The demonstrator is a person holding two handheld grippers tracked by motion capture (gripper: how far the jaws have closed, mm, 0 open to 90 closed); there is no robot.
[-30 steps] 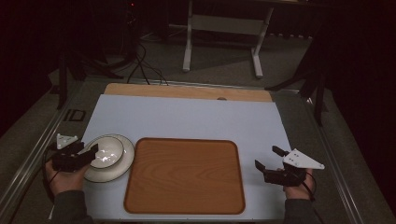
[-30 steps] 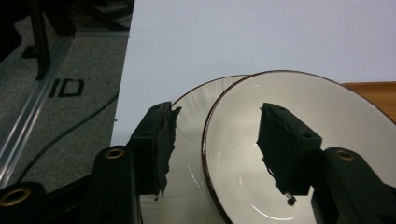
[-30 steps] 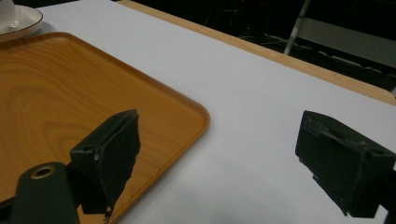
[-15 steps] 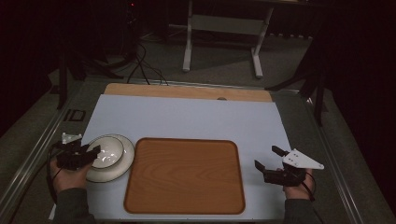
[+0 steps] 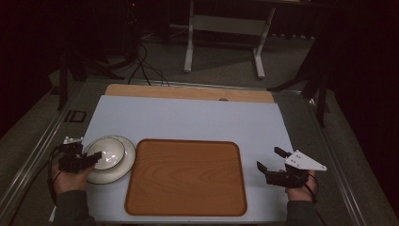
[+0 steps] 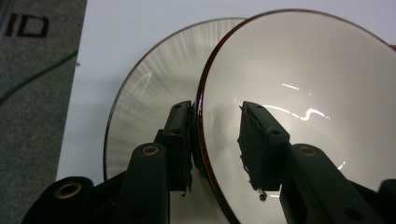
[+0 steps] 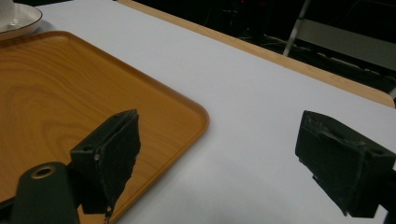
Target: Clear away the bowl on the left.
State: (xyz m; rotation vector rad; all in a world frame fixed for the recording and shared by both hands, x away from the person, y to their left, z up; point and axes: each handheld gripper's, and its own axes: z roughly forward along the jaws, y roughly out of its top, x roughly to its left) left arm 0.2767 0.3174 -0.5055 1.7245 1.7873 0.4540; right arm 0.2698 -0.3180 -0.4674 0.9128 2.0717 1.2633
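The left gripper (image 6: 218, 140) straddles the near rim of the white bowl (image 6: 308, 93), which sits on a plate (image 6: 149, 93) left of the wooden tray (image 5: 186, 176). Its jaws have just been closing, 1 outside against the wall, 1 inside with a gap. The right gripper (image 5: 275, 165) idles wide open, well apart.

Glossy glazed bowl (image 6: 303, 84), wood-grain tray (image 5: 186, 176)

The left gripper (image 5: 89, 159) sits low at the table's left, its jaws just closing in and not yet pressing — the right gripper (image 5: 267, 160) hovers at the right, jaws spread wide, nothing between them
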